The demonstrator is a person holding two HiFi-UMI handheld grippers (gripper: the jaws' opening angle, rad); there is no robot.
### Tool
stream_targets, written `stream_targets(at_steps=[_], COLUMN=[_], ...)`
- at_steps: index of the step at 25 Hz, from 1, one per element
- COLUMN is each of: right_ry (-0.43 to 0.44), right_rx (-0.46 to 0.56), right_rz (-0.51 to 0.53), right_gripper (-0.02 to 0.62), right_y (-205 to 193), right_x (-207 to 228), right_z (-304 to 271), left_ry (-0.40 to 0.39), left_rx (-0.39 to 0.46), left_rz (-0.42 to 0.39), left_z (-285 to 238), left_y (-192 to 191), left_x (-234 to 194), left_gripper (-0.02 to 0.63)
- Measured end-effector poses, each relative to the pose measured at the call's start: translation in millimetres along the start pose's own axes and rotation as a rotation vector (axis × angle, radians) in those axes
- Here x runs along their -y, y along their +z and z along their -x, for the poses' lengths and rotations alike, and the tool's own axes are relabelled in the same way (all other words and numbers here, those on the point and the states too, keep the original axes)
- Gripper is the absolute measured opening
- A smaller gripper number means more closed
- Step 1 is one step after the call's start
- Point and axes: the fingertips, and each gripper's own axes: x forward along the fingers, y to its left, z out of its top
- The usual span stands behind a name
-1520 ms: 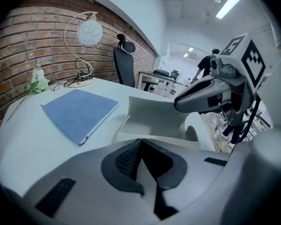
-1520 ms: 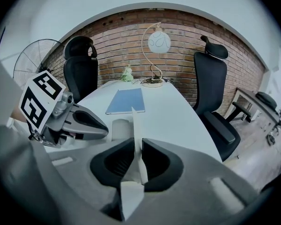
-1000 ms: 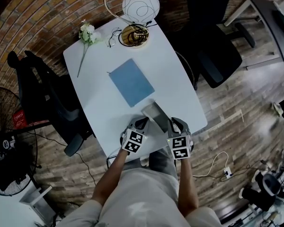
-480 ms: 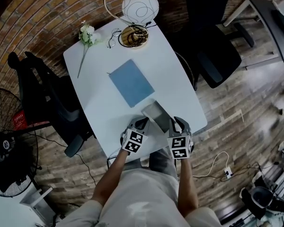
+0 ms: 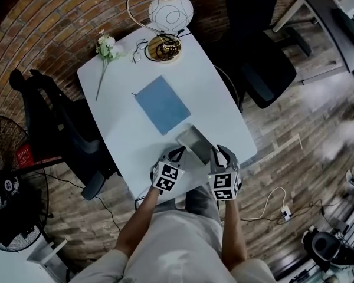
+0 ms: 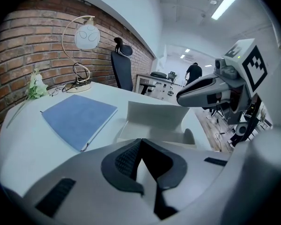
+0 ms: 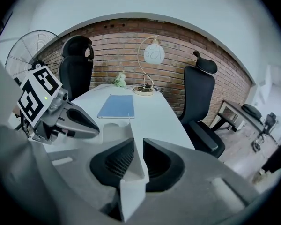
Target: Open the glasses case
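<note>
One open glasses case (image 5: 194, 141) lies lengthwise along the table (image 5: 224, 99).

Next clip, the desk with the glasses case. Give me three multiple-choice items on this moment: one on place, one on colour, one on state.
1. Where does the folder lie?
A. On the table, between the glasses case and the lamp
B. Under the lamp's base
C. On a chair seat

2. What colour is the folder?
A. Red
B. Blue
C. Black

3. How is the glasses case?
A. Shut flat
B. Open, with its lid raised
C. Lying on the floor

Answers:
1 A: the head view shows the folder flat on the table, past the case and short of the lamp.
2 B: its cover is plainly blue in all three views.
3 B: the left gripper view shows the lid standing up behind the open tray.
</note>
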Motion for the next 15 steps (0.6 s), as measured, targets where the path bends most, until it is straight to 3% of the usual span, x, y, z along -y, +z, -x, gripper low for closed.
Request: stream_targets(at_steps=[7, 15], right_ry=[-0.047, -0.097], right_rx=[0.122, 0.268], right_rz=[-0.038, -0.075], right_gripper=[0.053, 0.023], right_y=[24.7, 61.2], right_x=[-5.0, -21.8], right_z=[26.0, 70.4], left_ry=[-0.013, -0.022], left_rx=[0.119, 0.34], left_rz=[0.008, -0.02], left_z=[26.6, 88.0], left_y=[28.5, 76.4], left_x=[-0.3, -2.1], left_gripper=[0.003, 0.003])
